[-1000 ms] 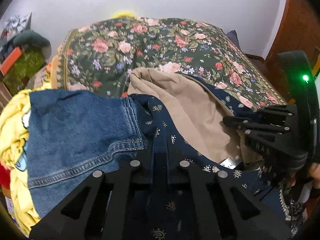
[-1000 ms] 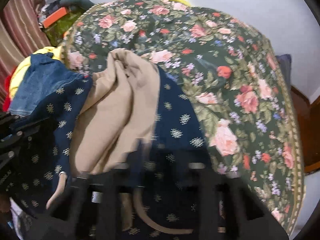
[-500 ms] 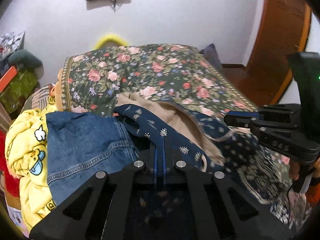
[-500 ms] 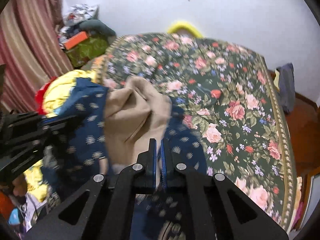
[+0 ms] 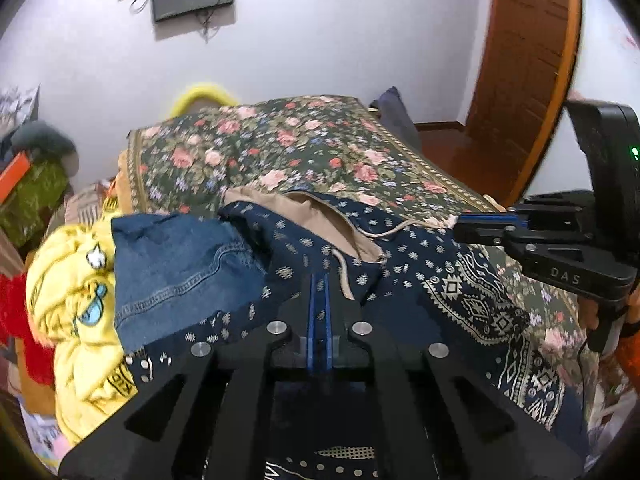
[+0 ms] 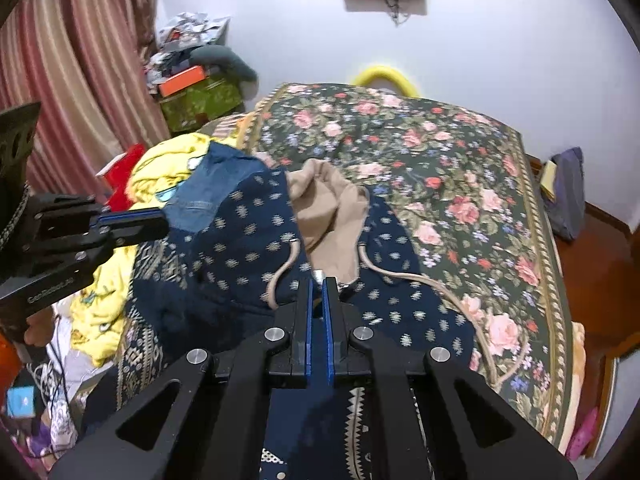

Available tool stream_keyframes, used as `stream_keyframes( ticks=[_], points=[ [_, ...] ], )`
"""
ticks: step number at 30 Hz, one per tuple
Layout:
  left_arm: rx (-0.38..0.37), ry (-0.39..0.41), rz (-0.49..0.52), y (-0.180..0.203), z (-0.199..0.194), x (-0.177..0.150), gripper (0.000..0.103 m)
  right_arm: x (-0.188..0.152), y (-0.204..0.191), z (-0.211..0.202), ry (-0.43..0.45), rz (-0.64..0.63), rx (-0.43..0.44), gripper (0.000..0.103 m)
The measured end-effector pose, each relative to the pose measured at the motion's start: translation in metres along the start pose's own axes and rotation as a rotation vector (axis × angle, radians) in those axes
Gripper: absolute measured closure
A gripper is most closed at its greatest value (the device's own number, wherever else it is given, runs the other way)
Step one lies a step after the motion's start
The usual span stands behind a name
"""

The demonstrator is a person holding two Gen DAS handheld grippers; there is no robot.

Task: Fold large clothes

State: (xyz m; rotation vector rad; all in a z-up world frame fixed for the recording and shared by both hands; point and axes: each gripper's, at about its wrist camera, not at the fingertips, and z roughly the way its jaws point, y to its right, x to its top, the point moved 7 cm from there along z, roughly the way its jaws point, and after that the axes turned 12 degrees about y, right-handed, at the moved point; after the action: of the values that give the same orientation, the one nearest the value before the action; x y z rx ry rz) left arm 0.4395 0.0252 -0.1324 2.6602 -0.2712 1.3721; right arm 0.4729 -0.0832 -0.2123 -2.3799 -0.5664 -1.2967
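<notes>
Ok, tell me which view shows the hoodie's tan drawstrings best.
Right wrist view: both tan drawstrings hang clear from the beige-lined hood, one trailing across the floral bedspread. The left wrist view shows one short cord and a thin stretch along the hood's edge.

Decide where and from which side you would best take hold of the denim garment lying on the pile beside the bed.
Grip the denim garment at its stitched hem edge, coming from the near side over the yellow garment. That seam is thick, lies exposed on top and faces the camera, while its far end is tucked under the navy patterned garment, so pulling from there would likely drag both.
</notes>
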Motion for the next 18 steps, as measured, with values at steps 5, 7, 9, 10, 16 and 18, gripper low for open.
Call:
stream_keyframes(
  ticks=[5, 7, 9, 10, 16, 18],
  points=[
    [0.023, -0.024, -0.098, -0.022, 0.019, -0.002, 0.064, 0.003, 0.009, 0.011, 0.024, -0.007, -0.063, 0.047],
    [0.044, -0.022, -0.110, -0.029, 0.028, -0.001, 0.052, 0.004, 0.010, 0.019, 0.024, -0.029, -0.084, 0.043],
    [0.058, -0.024, -0.127, -0.036, 0.040, 0.001, 0.047, 0.004, 0.013, 0.033, 0.003, -0.043, -0.089, 0.043],
    [0.055, -0.027, -0.132, -0.037, 0.044, 0.001, 0.047, 0.004, 0.015, 0.042, -0.008, -0.045, -0.091, 0.043],
    [0.038, -0.047, -0.171, -0.044, 0.082, 0.010, 0.046, 0.005, 0.024, 0.084, -0.051, -0.049, -0.096, 0.043],
    [0.025, -0.066, -0.196, -0.048, 0.099, 0.012, 0.046, 0.005, 0.028, 0.101, -0.071, -0.050, -0.093, 0.043]
  ],
)
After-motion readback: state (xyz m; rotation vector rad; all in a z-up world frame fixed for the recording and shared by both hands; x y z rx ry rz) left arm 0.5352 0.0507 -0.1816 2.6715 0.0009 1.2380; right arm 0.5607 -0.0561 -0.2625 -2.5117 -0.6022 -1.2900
